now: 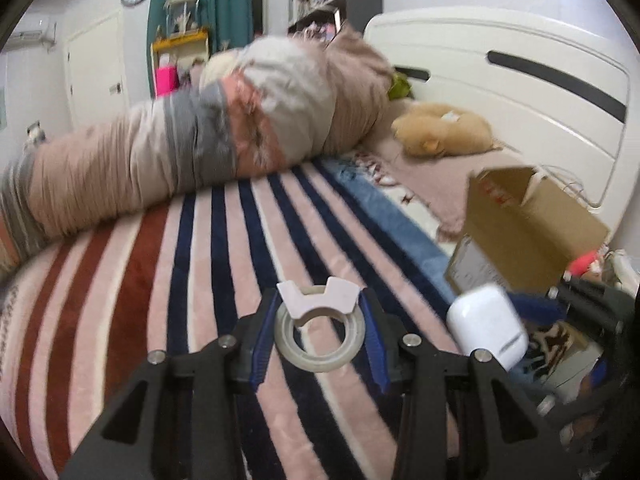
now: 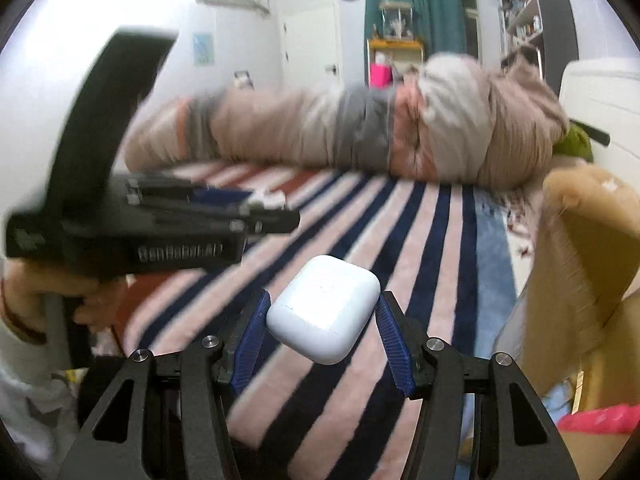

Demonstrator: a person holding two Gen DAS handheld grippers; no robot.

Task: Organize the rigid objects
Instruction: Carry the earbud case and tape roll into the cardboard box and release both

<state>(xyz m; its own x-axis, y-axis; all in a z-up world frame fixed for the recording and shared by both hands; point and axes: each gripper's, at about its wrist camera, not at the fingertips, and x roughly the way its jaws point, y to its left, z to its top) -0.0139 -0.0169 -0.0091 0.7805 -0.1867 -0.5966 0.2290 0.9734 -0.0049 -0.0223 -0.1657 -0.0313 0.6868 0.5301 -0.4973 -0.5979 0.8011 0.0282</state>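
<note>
Mostly glossy white earbud case (image 2: 323, 314), rnd corners

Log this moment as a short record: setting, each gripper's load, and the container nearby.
setting: striped blanket on a bed
left gripper: shut on tape roll with a white dispenser piece
right gripper: shut on white earbud case, clear of the blanket
container: open cardboard box, to the right of both grippers
background: rolled bedding, plush toy
</note>
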